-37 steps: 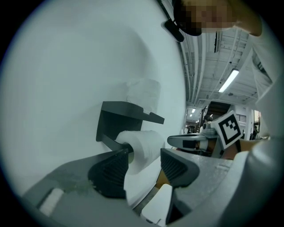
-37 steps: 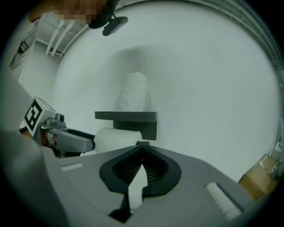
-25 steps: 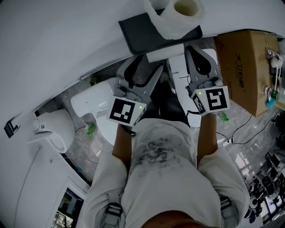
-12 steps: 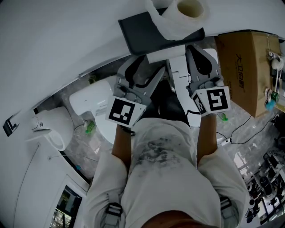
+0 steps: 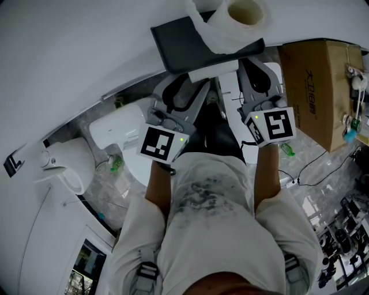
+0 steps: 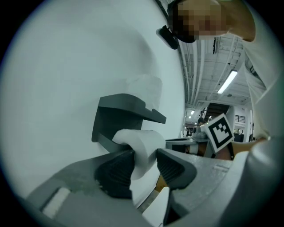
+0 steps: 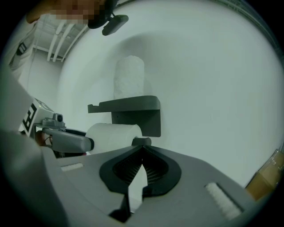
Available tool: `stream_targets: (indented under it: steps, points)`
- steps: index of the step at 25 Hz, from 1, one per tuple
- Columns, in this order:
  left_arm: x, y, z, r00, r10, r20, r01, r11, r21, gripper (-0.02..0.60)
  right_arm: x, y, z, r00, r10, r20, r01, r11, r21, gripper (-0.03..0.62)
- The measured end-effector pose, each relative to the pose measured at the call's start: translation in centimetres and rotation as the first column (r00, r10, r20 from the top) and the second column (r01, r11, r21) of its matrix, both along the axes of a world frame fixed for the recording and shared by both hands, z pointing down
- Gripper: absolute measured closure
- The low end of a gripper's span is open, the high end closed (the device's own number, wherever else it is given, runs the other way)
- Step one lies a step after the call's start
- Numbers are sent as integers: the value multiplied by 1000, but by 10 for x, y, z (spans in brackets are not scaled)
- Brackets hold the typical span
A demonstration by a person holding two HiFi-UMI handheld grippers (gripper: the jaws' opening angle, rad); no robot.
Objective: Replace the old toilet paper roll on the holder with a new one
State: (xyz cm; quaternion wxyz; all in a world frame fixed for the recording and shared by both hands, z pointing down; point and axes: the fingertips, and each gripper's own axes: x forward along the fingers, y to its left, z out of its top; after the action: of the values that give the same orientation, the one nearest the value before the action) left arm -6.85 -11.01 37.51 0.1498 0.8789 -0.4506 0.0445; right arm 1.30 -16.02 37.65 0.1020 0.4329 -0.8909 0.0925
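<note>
A dark grey holder (image 5: 181,40) is fixed to the white wall. The new toilet paper roll (image 5: 242,14) stands on its top shelf and shows white in the right gripper view (image 7: 129,75). The old roll (image 6: 141,144) hangs under the shelf (image 6: 126,106). My left gripper (image 6: 144,160) has this roll between its jaws, which are closing, and both black pads (image 6: 115,170) touch the paper. My right gripper (image 7: 142,146) is shut and holds nothing; its tips sit just below the old roll's (image 7: 113,135) right end.
A cardboard box (image 5: 320,75) stands to the right of the holder. A white toilet (image 5: 124,135) and another white fixture (image 5: 69,167) lie to the left on the grey floor. Cables (image 5: 314,164) run across the floor at the right.
The left gripper's jaws have narrowed onto the old roll. The right gripper has shifted slightly up and left. The rolls and holder stay where they were.
</note>
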Motion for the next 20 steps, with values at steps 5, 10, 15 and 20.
stream_targets:
  steps: [5, 10, 15, 20]
  points:
    - [-1, -2, -1, 1000, 9, -3, -9, 1000, 8, 419, 0, -2, -1, 1000, 2, 1, -2, 1000, -1, 592]
    - [6, -3, -1, 1000, 22, -9, -22, 1000, 7, 425, 8, -3, 1, 1000, 12, -2, -12, 1000, -2, 592]
    - [14, -5, -1, 999, 35, -18, -35, 999, 9, 428, 17, -3, 4, 1000, 25, -4, -25, 1000, -5, 591]
    - [20, -8, -1, 999, 42, -21, -42, 999, 6, 430, 26, -6, 3, 999, 43, -3, -43, 999, -8, 591]
